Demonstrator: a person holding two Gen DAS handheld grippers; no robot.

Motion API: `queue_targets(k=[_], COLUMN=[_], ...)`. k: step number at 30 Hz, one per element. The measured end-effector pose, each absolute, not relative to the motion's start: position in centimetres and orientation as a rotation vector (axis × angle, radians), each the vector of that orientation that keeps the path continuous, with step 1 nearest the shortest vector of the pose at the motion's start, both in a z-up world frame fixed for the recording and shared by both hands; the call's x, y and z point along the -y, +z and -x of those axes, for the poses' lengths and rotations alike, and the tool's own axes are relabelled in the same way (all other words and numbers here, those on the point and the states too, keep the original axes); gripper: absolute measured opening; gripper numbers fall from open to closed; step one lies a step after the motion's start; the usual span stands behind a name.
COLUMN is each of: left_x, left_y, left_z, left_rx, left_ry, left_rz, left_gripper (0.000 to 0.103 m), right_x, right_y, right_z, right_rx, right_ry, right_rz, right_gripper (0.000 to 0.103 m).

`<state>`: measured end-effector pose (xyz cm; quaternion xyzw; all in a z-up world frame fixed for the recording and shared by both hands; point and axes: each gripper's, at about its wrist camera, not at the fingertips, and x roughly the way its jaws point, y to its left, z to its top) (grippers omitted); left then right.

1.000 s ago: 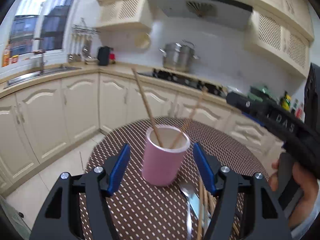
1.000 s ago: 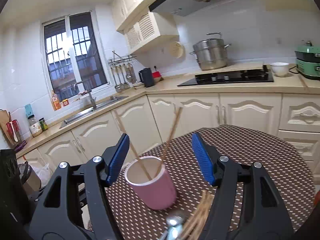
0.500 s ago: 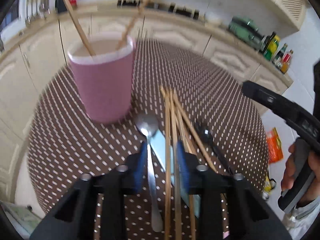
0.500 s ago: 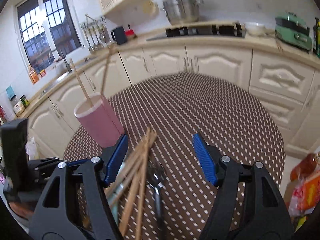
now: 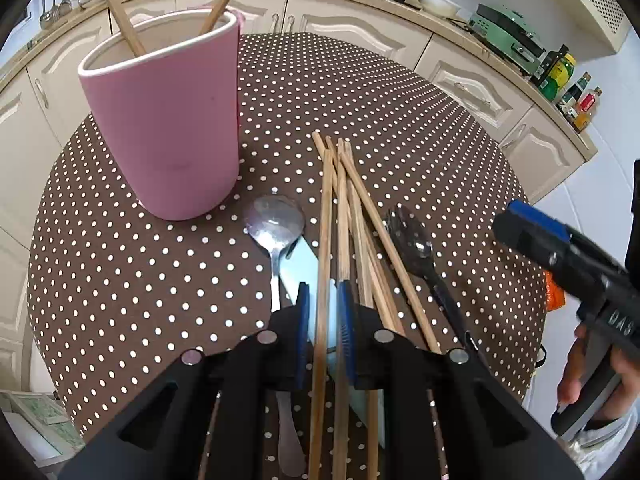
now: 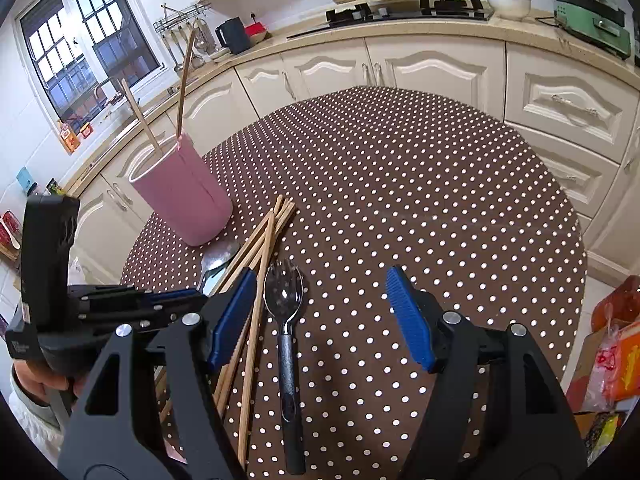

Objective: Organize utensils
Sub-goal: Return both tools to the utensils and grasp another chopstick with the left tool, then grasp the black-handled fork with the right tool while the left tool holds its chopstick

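Partly hidden beneath the left gripper [image 5: 324, 316], the near ends of the loose chopsticks [image 5: 340, 208] run out of sight under its black body, and the handle of the silver spoon [image 5: 275, 224] is cut off the same way. A pale blue blade [image 5: 298, 264] lies under the bundle; its type is hard to make out. The jaws are closing to a narrow gap with two chopsticks between the blue pads; whether the pads press on them I cannot tell. From the bundle, the pink cup [image 5: 168, 120] stands at about ten o'clock on the brown polka-dot tablecloth [image 5: 420, 128], upright, holding two more chopsticks [image 5: 120, 8] that lean against its rim. A dark spork [image 5: 416, 240] lies just beside the bundle at three o'clock. In the right wrist view, the right gripper [image 6: 320, 312] has its jaws wide apart and empty, with the spork's head between them on the cloth and the chopsticks passing behind its left pad.
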<state>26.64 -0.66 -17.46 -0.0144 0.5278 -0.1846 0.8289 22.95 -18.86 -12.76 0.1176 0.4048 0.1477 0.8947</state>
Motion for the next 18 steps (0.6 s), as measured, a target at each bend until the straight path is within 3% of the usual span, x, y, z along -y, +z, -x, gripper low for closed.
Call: queue_targets(k=[18], left_x=[0.9], left_y=[-17.8], left_z=[-28.3], left_rx=[-1.155], left_ry=[-0.329], left_rz=[-0.005], left_gripper=[0.014], right_x=[18.5], right_y=[-13.4], right_z=[-23.3], right_rx=[-0.876], right_ry=[0.329], right_rz=[-0.249], right_gripper=[0.067])
